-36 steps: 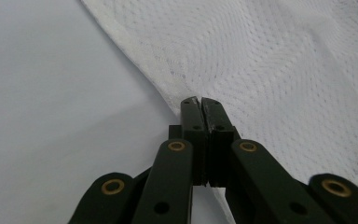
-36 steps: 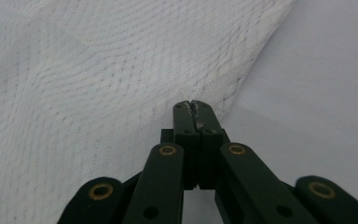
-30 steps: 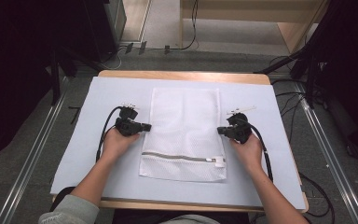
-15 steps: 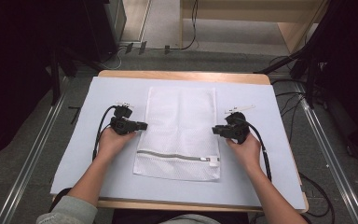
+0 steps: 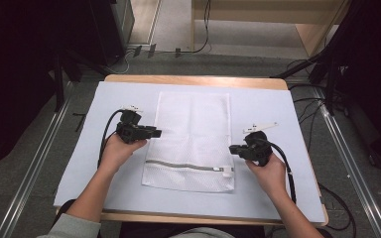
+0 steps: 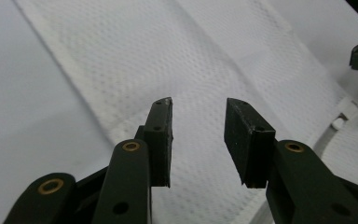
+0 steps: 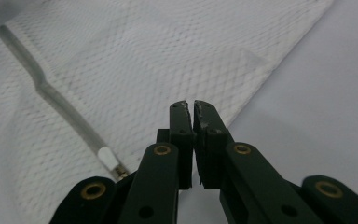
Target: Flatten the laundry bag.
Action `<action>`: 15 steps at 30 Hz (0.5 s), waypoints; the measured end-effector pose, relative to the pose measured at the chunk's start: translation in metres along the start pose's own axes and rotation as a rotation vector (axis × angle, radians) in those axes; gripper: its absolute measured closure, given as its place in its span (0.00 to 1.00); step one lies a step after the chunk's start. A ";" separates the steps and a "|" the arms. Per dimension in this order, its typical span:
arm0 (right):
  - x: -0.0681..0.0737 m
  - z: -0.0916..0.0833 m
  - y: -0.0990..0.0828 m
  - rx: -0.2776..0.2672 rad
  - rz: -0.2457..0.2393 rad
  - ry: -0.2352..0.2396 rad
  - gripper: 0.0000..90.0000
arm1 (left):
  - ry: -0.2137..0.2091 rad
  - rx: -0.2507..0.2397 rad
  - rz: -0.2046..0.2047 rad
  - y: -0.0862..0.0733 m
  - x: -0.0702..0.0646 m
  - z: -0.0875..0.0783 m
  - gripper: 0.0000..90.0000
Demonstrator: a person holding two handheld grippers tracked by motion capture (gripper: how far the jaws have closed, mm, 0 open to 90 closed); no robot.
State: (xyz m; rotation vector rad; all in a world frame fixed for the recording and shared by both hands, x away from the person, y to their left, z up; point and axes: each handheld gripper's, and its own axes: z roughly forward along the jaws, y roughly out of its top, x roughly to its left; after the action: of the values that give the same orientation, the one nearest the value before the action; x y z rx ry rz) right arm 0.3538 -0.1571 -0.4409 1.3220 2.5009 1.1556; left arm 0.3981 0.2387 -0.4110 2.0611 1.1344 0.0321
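- One table [image 5: 188, 81] carries everything, with a pale sheet [image 5: 287, 119] spread over nearly all of its top.
- One white mesh laundry bag [image 5: 191, 134] lies flat in the middle of that sheet, long axis running far to near, between the two hands.
- It looks light, thin and floppy: no stiffness, so it would likely sag and fold wherever it is lifted, and the open weave should give pads some bite rather than slip.
- Its hemmed side edges look like the firmest places to pinch; taking both sides at once would keep it spread.
- The grey zipper [image 5: 186, 165] crosses the near end, its white pull tab [image 7: 106, 157] at the right; a small, stiffer thing to take hold of.
- The left hand-held gripper [image 5: 153, 133], at the bag's left edge, has just been opening; its jaws stand apart above the mesh with nothing between them.
- The right hand-held gripper [image 5: 234, 148], at the right edge near the tab, has just closed; its jaws meet with no fabric seen between them.
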 end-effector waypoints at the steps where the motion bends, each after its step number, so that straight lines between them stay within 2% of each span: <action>1: 0.005 -0.002 -0.005 0.012 -0.002 0.003 1.00 | -0.017 0.000 0.002 0.002 -0.008 0.002 0.69; 7: 0.010 -0.004 -0.015 0.038 -0.008 0.009 1.00 | -0.050 0.024 0.037 0.007 -0.024 0.012 0.69; 9: 0.012 -0.002 -0.020 0.047 -0.019 0.004 1.00 | -0.074 0.033 0.034 0.010 -0.031 0.020 0.69; 11: 0.013 -0.001 -0.022 0.050 -0.015 0.014 1.00 | -0.079 0.041 0.041 0.011 -0.033 0.022 0.69; 15: 0.018 0.000 -0.026 0.071 -0.024 0.002 1.00 | -0.106 0.057 0.062 0.014 -0.042 0.031 0.69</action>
State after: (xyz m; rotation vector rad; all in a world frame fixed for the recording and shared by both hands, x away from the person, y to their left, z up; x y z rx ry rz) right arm 0.3253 -0.1525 -0.4537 1.3044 2.5742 1.0742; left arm 0.3940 0.1852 -0.4105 2.1220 1.0171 -0.0790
